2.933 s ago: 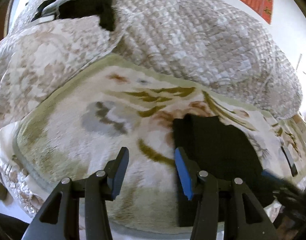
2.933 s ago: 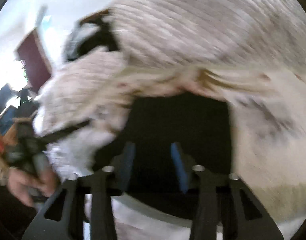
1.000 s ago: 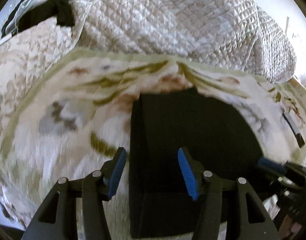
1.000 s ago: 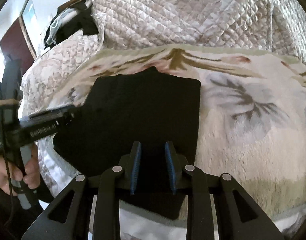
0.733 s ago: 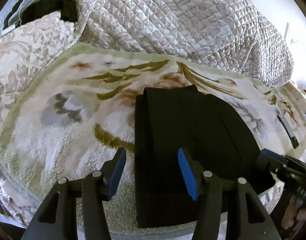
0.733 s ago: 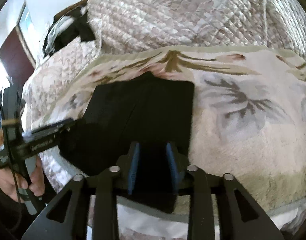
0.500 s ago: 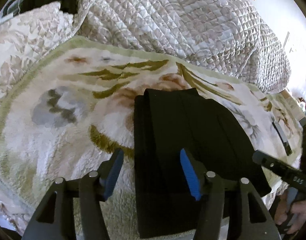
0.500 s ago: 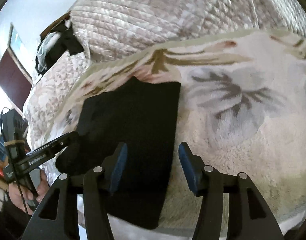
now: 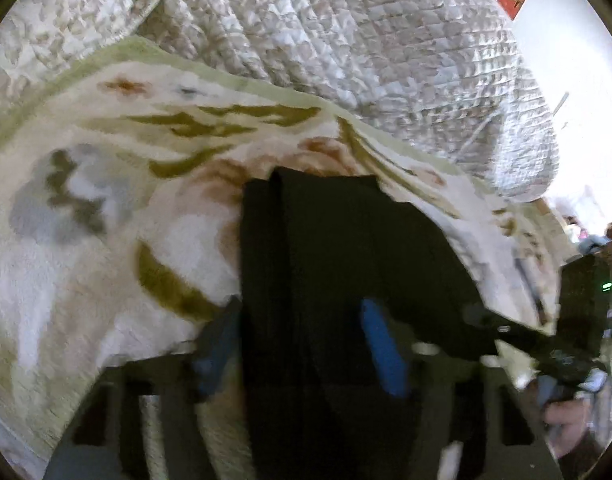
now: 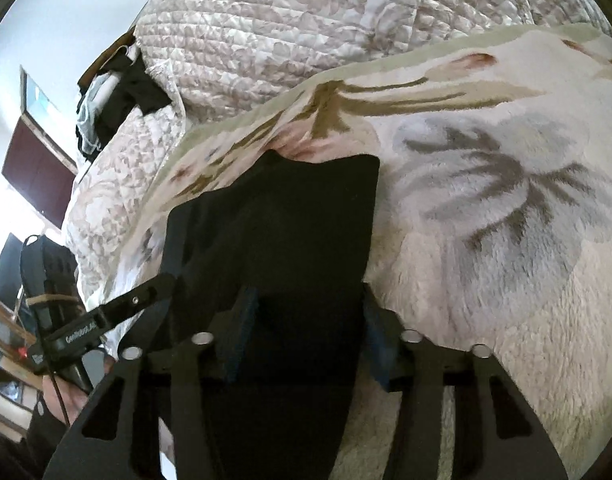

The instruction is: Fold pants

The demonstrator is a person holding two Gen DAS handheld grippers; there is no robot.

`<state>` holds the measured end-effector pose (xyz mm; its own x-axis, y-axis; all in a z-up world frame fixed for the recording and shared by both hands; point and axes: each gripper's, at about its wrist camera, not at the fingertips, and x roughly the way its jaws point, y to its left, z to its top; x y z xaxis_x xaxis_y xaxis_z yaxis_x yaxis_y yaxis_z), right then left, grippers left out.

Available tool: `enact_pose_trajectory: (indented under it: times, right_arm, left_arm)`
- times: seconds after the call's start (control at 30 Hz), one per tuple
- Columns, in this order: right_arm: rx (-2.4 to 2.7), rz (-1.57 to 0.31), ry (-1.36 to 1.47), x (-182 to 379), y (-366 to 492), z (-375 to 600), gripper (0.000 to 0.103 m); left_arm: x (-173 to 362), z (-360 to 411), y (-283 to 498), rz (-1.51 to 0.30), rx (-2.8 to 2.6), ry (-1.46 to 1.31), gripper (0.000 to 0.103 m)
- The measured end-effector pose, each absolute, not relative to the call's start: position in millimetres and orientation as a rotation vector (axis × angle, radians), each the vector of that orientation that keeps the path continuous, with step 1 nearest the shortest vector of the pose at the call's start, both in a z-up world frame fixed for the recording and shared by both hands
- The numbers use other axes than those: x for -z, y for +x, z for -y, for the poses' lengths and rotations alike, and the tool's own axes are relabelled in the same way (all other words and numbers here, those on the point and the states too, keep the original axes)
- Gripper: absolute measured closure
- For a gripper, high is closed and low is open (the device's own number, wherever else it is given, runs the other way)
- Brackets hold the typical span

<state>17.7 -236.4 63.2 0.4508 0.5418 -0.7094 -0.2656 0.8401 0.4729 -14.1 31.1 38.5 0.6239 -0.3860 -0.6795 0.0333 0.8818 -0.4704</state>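
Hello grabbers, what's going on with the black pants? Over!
Left gripper and right gripper both open, jaws just closing in, each straddling a near corner. Black pants folded flat on the flowery blanket. Nothing in the way.

Left gripper (image 9: 301,344) motion-blurred; pants (image 9: 346,280) bottom cut off.

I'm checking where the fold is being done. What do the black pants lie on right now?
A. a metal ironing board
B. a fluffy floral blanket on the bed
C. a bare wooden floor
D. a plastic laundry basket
B: the black pants lie flat on the fluffy floral blanket, whose leaf pattern shows on both sides of them, with the quilted bedspread bunched up behind.
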Motion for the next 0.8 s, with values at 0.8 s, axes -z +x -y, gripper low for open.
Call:
enact_pose_trajectory:
  times: [0.8]
  right_arm:
    - [-0.627,-0.845,0.333,-133,54,206,0.087]
  left_arm:
    - [-116,-47,25,-0.751,0.252,-0.371,0.081]
